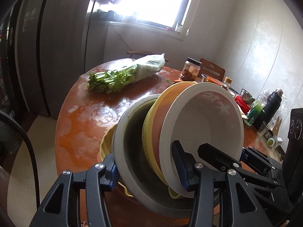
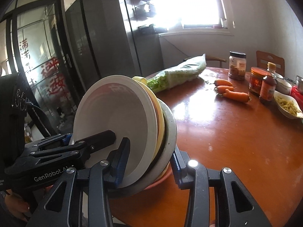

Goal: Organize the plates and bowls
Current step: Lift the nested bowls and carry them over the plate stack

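1. Left gripper (image 1: pixel 149 172): jaws clamped across the near edge of a nested stack of dishes (image 1: pixel 170 132). One pad sits outside the grey bowl (image 1: pixel 130 162), the other inside the white bowl (image 1: pixel 204 124).
2. Right gripper (image 2: pixel 147 167): gripping the same stack from the opposite rim, one finger inside the white bowl, the other behind the grey one.
3. Two-sided pinch likely because the stack is wide and probably heavy; one grip would let it swing.
4. The stack is tilted steeply on edge, mouths facing right gripper's side, apparently held just above the round table (image 2: pixel 236 141), right in front of both grippers.
5. Yellow plate (image 1: pixel 149 113) sandwiched between the grey and white bowls; loose nesting could slip.
6. Beyond: bagged greens (image 1: pixel 123 75), carrots (image 2: pixel 231 92), jars (image 2: pixel 237 65) farther off.
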Action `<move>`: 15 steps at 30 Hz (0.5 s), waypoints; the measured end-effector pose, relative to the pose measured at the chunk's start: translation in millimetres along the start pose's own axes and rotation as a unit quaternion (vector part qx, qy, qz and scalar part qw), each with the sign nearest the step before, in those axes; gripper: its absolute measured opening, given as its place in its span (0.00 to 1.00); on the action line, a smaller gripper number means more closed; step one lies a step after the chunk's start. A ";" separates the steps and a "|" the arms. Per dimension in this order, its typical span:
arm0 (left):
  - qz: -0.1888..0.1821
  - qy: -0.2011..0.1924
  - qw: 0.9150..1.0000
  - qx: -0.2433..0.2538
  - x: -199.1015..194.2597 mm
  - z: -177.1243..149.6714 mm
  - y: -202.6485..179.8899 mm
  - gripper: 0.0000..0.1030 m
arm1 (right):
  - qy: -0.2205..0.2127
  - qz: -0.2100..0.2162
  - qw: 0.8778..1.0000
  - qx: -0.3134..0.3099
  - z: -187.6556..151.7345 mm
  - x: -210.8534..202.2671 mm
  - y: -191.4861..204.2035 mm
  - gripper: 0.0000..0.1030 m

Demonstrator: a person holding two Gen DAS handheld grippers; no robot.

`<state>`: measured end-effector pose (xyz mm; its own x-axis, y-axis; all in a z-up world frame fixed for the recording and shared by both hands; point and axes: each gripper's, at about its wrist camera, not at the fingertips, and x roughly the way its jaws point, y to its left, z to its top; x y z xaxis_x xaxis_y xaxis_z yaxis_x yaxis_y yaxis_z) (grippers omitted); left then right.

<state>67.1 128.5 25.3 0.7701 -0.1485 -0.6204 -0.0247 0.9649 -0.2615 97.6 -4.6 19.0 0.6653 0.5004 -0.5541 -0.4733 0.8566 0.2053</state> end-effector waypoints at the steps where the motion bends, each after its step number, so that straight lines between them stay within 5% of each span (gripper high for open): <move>1: 0.002 0.002 1.000 -0.001 2.5 -0.6 1.9 0.47 | 0.002 0.001 1.000 0.000 -1.5 2.1 0.4 0.42; 15: 0.021 0.015 1.000 0.001 19.3 -7.6 12.1 0.47 | 0.030 0.018 0.999 0.016 -11.2 29.4 -1.5 0.42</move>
<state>76.8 135.6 4.5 0.7487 -0.1151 -0.6528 -0.0547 0.9707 -0.2339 111.4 7.4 -6.7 0.6123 0.5229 -0.5930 -0.4762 0.8426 0.2514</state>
